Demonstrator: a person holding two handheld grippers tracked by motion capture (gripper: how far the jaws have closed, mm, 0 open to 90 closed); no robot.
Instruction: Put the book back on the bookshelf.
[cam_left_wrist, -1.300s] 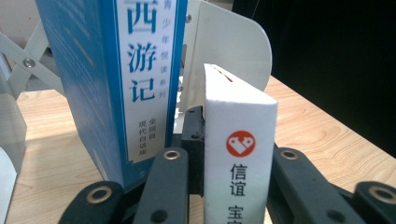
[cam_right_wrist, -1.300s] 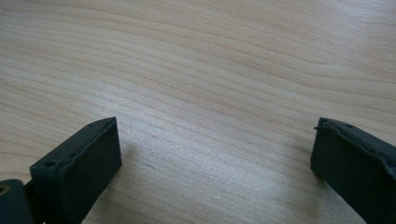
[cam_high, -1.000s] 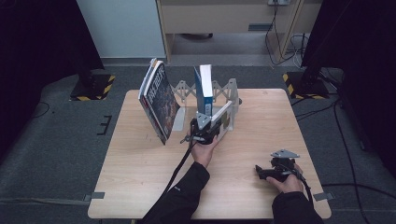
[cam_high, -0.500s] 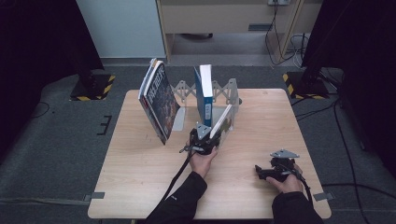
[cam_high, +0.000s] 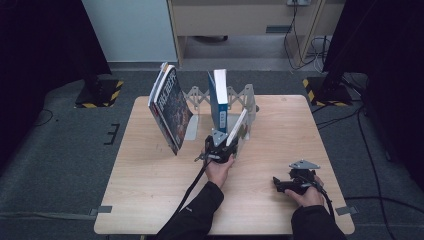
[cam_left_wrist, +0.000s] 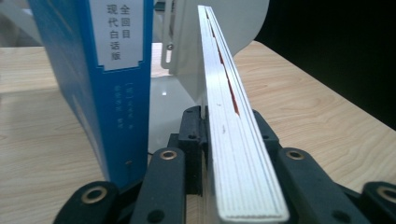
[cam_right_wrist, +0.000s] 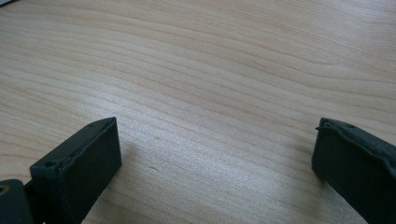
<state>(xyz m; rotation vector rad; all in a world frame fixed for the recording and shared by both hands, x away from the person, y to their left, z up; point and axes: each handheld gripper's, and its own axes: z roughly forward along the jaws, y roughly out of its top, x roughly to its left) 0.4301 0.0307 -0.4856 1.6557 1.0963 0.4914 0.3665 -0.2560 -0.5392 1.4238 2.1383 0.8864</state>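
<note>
Books are being stood in the folding rack (cam_high: 240, 97): left gripper (cam_left_wrist: 205, 186) clamps a thin white book (cam_left_wrist: 229, 126) leaning beside the blue book (cam_left_wrist: 100, 79), while right gripper (cam_right_wrist: 215, 158) rests apart on the bench (cam_high: 150, 195).

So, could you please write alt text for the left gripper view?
The left gripper grips a thin white book edge-on, tilted towards a white bookend. A blue book with Chinese text on its spine stands upright beside it on the wooden table.
</note>
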